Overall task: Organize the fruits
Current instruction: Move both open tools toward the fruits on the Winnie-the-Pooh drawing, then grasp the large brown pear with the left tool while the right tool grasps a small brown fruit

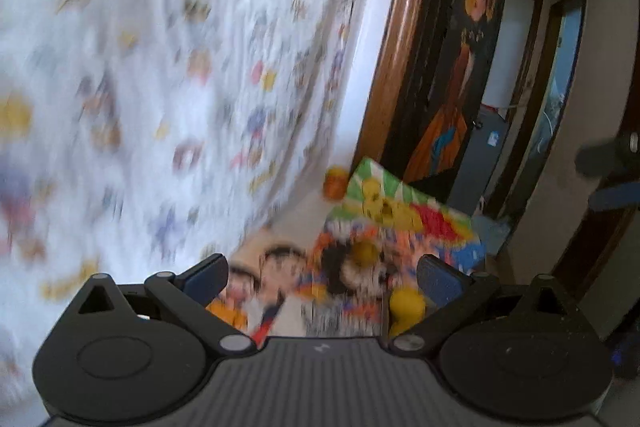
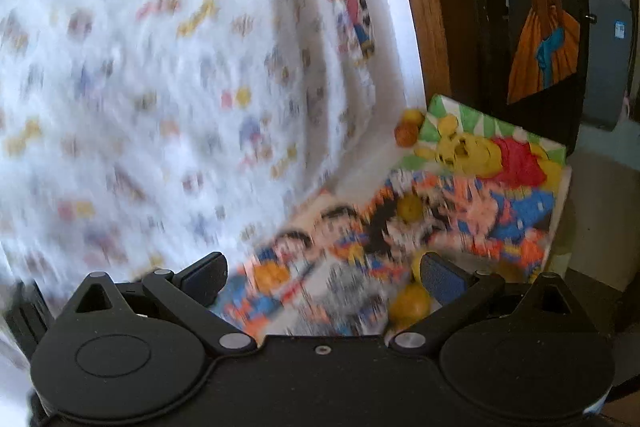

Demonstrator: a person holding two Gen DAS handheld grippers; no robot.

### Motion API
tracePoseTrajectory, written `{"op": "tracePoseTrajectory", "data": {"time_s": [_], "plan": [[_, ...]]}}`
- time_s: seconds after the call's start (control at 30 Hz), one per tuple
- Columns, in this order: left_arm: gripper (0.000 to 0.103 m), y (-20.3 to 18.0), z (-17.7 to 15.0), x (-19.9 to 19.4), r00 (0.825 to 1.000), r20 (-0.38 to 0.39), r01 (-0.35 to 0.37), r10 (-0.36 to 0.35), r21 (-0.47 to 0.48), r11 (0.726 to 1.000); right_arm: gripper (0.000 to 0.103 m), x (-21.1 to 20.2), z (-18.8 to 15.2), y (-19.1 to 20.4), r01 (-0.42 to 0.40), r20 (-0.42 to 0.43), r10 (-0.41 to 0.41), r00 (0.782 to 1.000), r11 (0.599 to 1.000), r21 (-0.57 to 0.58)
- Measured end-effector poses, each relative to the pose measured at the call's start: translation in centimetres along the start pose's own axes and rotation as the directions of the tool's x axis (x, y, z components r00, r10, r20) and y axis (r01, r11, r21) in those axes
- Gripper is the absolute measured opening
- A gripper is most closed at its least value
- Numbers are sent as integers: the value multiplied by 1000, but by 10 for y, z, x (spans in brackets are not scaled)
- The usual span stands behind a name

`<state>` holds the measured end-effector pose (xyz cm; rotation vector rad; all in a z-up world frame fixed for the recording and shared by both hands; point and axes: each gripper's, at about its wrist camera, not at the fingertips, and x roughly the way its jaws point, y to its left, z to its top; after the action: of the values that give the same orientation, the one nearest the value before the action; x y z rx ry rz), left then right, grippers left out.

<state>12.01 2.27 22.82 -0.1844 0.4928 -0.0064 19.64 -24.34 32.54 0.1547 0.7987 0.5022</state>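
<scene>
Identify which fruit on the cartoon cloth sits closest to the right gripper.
The yellow fruit just inside the right gripper's right finger. The other fruits lie farther off: one mid-cloth, the orange-brown one at the far edge.

A bed (image 2: 360, 155) carries everything here. A white patterned blanket (image 2: 160, 87) is heaped over most of it, blurred. Beside the blanket a colourful cartoon-print sheet (image 2: 480, 195) lies spread toward the far corner. Several yellow fruits (image 2: 410, 207) lie scattered on the sheet, and an orange fruit (image 2: 406, 135) sits at its far edge.
</scene>
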Motion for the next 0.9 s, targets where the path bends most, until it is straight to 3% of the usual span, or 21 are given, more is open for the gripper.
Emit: {"op": "tracePoseTrajectory", "data": {"time_s": [0.1,0.2,0.37,0.5,0.67,0.77,0.9], "plan": [[103,-9,42,26,999,28,-24,24,10,1000,102,6,68,7,-29,-1,29,1000,998,-51],[103,-20,69,70,997,52,-55,53,46,997,102,28,120,5,-3,79,15,997,988,-155],[103,-28,63,154,998,63,18,-21,40,999,102,101,171,-36,10,194,51,980,954,-301],[103,-25,26,227,997,10,75,-75,0,997,102,178,181,-90,3,170,54,984,948,-319],[103,-28,-23,306,992,-77,101,-100,6,995,102,269,156,-151,-65,109,119,987,909,-411],[103,-33,-45,334,986,-109,127,-124,19,992,102,317,136,-176,-82,63,123,990,891,-447],[101,-37,-59,364,980,-141,147,-143,19,989,99,364,121,-208,-87,19,104,994,908,-410]]}}
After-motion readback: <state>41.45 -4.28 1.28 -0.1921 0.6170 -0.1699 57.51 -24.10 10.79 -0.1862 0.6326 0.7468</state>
